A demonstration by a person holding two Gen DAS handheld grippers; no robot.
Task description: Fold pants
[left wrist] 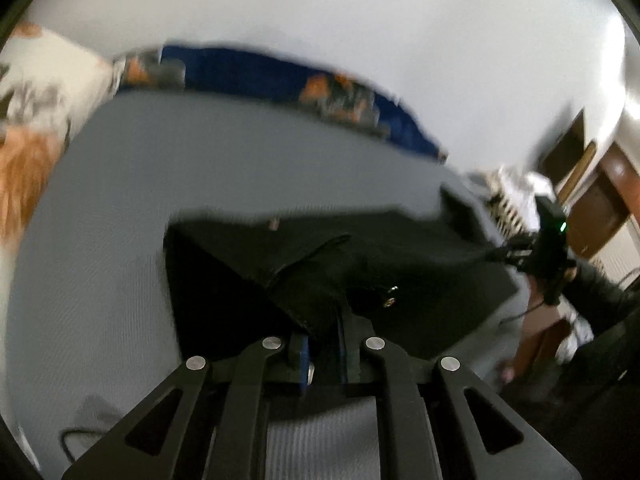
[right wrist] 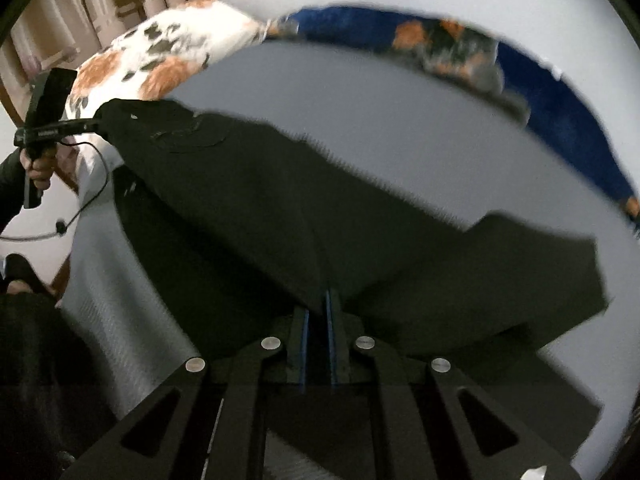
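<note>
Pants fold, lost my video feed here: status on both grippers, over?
Left gripper shut on black pants. Right gripper shut on the same pants, cloth lifted between them over grey bed. Nothing in the way.

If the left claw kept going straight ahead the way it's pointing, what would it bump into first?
The black pants. The left claw is already shut on their cloth, so more pants lie right ahead. Past them is probably the grey bed sheet, though depth is hard to judge in this blurred view.

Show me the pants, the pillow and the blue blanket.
pants (right wrist: pixel 280 200): right wrist view, middle of the dark fabric.
pillow (right wrist: pixel 168 52): right wrist view, its flowered top.
blue blanket (left wrist: pixel 248 72): left wrist view, plain blue stretch.
</note>
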